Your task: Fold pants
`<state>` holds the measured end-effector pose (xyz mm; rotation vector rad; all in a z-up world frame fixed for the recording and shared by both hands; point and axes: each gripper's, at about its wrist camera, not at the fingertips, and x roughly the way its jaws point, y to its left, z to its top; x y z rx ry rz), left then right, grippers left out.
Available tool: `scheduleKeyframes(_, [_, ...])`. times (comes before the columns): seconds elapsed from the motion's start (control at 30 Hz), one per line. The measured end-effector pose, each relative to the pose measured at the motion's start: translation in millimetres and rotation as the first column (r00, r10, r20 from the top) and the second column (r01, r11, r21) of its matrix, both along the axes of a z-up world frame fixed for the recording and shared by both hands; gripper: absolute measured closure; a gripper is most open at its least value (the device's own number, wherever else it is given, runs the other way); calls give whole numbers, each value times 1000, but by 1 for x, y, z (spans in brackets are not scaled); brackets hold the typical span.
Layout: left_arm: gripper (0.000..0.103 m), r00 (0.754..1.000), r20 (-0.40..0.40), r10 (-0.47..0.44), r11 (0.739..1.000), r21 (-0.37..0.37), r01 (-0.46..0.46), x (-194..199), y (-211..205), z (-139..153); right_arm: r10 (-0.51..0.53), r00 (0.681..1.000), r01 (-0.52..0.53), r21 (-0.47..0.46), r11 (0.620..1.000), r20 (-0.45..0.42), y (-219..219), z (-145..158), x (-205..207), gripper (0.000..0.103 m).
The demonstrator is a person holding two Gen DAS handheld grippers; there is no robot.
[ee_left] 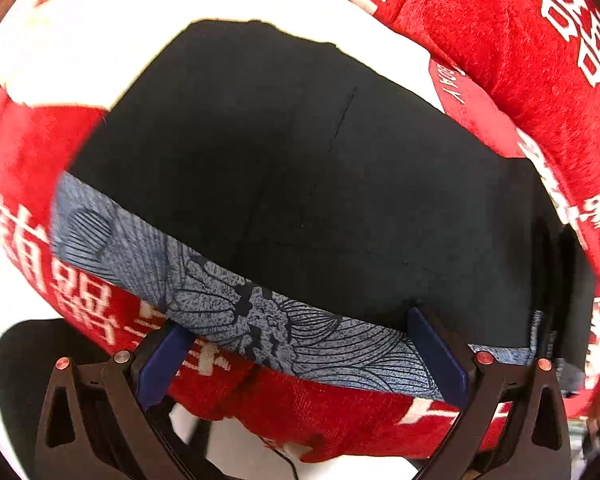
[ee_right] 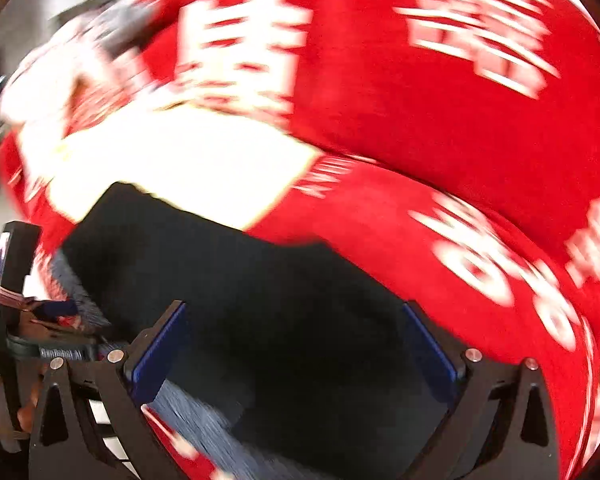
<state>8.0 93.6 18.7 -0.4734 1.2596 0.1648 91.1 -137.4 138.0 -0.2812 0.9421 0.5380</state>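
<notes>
Left tongs: I see my left tongs (ee_left: pixel 300 344) spread wide, released, with the blue pads (ee_left: pixel 440 354) on black arms; nothing is clamped between them. The right pad's tip sits at the edge of the dark cloth, though I cannot tell whether it touches.

Right tongs: my right tongs (ee_right: pixel 296 344) are likewise spread apart and gripping nothing, the blue pads (ee_right: pixel 158 350) standing either side of the dark fabric below them. This view is heavily blurred.

Pants: the black fabric pants with a grey-blue floral-print band (ee_left: pixel 300 184) lie flat as a broad dark panel on the blanket, filling the middle of the left wrist view. The printed band (ee_left: pixel 236 304) runs along the edge nearest the left tongs. In the right wrist view the pants (ee_right: pixel 260 300) lie under and ahead of the right tongs, with a blurred strip of the grey-blue print at lower left.

Surface: a red plush blanket with white characters and white patches (ee_left: pixel 500 40) lies under the pants and rises in a thick fold beyond them on the right; the same blanket (ee_right: pixel 420 100) fills most of the right wrist view.

Other rig: at the left edge of the right wrist view I see the other handheld device (ee_right: pixel 16 320); detail there is unclear.
</notes>
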Motion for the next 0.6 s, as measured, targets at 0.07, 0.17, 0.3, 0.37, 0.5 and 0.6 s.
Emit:
scheduleKeyframes(0.07, [0,1000,18,-26,999,20,25,-4,2,6,114,992,-115,-16,993,-54,42,-12,16,1])
scheduleKeyframes(0.17, [0,997,69,-19,997,74,14,-16,14,22,240,960,-241,11,971,-148,92,-27,40,1])
scheduleKeyframes(0.3, [0,996,83,36,997,64,-42,-22,47,29,379,892,-371,82,925,-244,152,-46,64,1])
scheduleKeyframes(0.37, [0,996,80,39,998,53,-43,-24,60,28,435,848,-427,94,899,-303,181,-64,75,1])
scheduleKeyframes(0.5, [0,996,94,1,1000,11,-2,-32,85,23,535,739,-544,107,832,-408,219,-98,74,5])
scheduleKeyframes(0.6, [0,992,122,-15,998,-64,23,-34,105,21,580,674,-569,179,803,-458,227,-101,77,28])
